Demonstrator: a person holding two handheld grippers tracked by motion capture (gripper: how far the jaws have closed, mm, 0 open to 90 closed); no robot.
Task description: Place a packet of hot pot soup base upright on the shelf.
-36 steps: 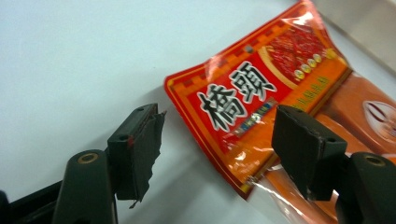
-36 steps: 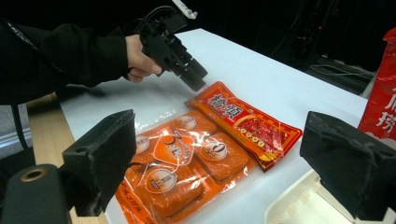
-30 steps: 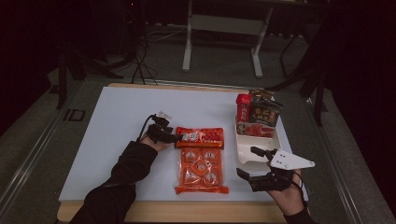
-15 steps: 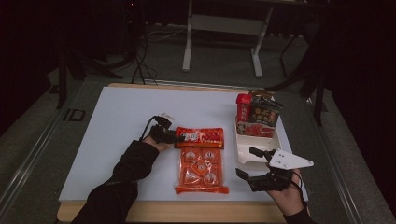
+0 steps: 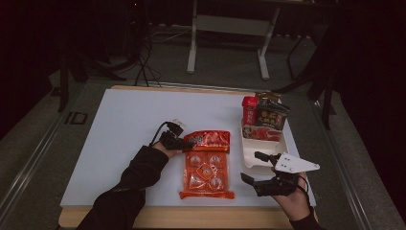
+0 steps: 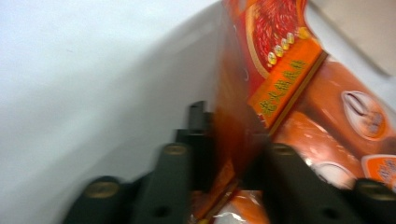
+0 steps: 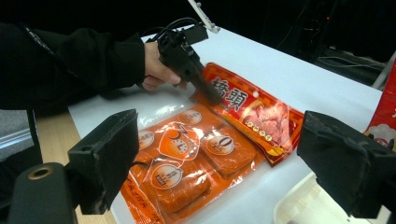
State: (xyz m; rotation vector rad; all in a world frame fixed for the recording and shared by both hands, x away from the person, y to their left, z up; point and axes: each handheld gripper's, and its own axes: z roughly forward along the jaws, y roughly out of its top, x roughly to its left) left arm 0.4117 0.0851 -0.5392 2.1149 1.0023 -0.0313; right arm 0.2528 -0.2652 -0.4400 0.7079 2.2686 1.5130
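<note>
Your left hand-held gripper [image 5: 187,140] sat at the left end of the red snack packet [image 5: 209,139], and its jaws had just been closing with that packet's edge between them. In the left gripper view the thin red edge [image 6: 233,126] stood upright between the two black jaws, pinched there. The red snack packet lay on the white tabletop [image 5: 119,124], its near edge overlapping the far end of the larger orange packet [image 5: 206,172], which lay flat toward you with four round portions showing through its front. Your right hand-held gripper [image 5: 258,167] hung just to the right of the orange packet, jaws spread wide with nothing between them. Beside it stood a white tray [image 5: 280,143], and a few upright packets [image 5: 265,119] leaned together at the tray's far end.
</note>
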